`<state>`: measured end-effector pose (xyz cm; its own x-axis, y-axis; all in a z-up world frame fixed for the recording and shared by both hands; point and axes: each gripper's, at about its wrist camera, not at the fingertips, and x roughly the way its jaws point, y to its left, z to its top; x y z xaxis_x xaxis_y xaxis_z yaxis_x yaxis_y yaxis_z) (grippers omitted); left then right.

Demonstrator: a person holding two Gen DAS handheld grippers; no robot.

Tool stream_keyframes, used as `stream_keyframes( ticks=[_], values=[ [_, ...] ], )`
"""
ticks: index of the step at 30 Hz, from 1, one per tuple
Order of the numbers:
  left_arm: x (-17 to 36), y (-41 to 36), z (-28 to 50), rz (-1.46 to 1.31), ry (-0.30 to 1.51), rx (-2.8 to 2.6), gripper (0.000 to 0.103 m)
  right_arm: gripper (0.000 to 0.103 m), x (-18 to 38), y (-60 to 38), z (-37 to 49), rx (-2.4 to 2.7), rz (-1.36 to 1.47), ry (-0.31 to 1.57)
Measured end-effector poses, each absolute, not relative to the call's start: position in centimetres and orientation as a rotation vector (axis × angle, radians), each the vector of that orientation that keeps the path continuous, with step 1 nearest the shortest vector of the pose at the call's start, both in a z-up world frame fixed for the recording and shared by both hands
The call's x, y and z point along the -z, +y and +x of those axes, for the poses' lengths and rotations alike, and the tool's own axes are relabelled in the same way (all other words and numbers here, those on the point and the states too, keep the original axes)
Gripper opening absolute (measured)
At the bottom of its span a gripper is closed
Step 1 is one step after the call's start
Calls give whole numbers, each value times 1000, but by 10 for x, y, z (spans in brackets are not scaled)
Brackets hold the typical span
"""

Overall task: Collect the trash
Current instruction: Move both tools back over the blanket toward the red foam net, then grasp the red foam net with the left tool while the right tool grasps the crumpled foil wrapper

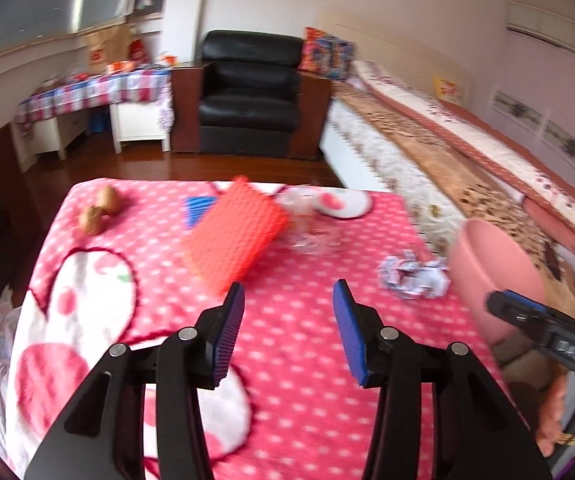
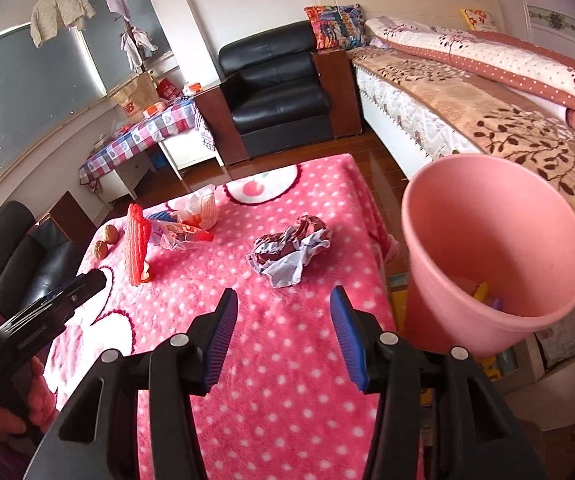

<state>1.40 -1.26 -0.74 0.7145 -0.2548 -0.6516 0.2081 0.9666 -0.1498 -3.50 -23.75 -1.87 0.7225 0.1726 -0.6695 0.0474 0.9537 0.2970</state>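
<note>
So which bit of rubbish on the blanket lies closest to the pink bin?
The crumpled silver wrapper, alone near the blanket's bin-side edge; the orange foam net and clear plastic bags lie farther off.

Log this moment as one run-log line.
left tongs: open, empty | right tongs: open, empty | crumpled wrapper: on blanket | pink bin: beside table, some trash inside

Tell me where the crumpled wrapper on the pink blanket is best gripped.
Judging by its shape, pinch the raised, bunched middle of the crumpled wrapper from above with the right hand-held gripper, whose jaws stand open and empty. The flat edges lie against the blanket and offer little hold.
</note>
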Motion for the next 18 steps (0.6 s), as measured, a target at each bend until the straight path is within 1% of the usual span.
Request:
stream_keyframes(
  ticks=[7, 13, 18],
  values=[
    [14, -12, 40, 15, 700, 182, 46, 48, 25, -236, -17, -88, 319, 787],
    [33, -32, 62, 95, 712, 136, 46, 48, 28, -235, 1, -78, 308, 804],
    [47, -29, 78, 89, 745, 88, 46, 48, 31, -236, 15, -79, 298, 813]
  ],
)
